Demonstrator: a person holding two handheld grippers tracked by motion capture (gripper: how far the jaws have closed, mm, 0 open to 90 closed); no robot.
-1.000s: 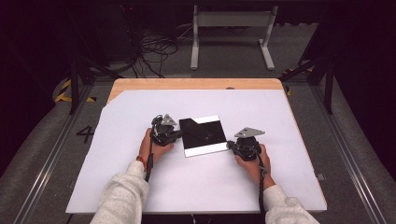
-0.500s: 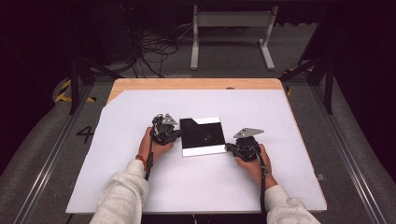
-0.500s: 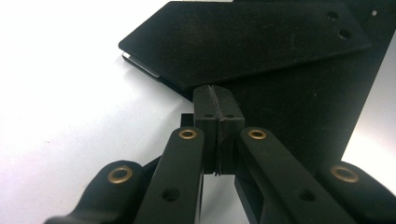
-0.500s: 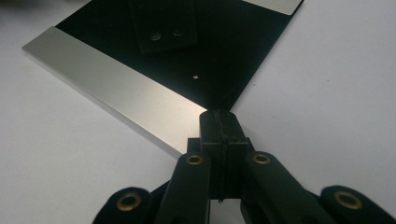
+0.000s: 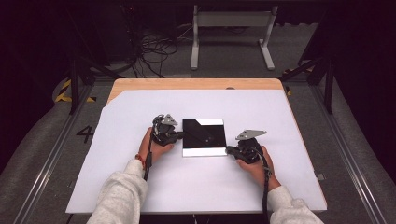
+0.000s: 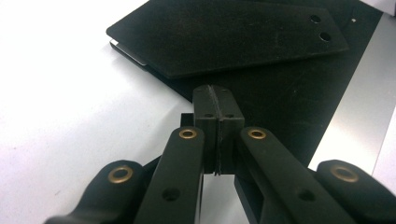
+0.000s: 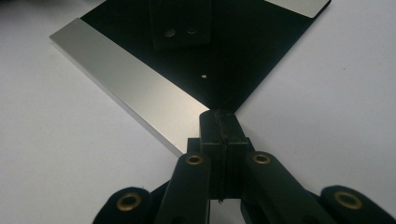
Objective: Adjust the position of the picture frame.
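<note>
The plate (image 5: 204, 136) is now lying near the middle of the bench (image 5: 140, 186) with its sides running square to the bench edge, where a second ago it was sitting slightly skewed, its near right corner swung out toward the person. It is lying flat, black over most of its face, with a silver band (image 7: 126, 88) along the near side and a black strip (image 6: 224, 37) with two holes resting on top. The left gripper (image 5: 176, 135) is meeting the plate's left side, its jaws closed on nothing and their tip over the black face (image 6: 215, 91). The right gripper (image 5: 229, 150) is touching the near right corner, jaws likewise closed and empty, right where the silver band is ending (image 7: 219, 114). Both hands are holding much the same places as before, so small nudges from the two closed tips are probably doing the turning; the squaring-up is looking close to finished
</note>
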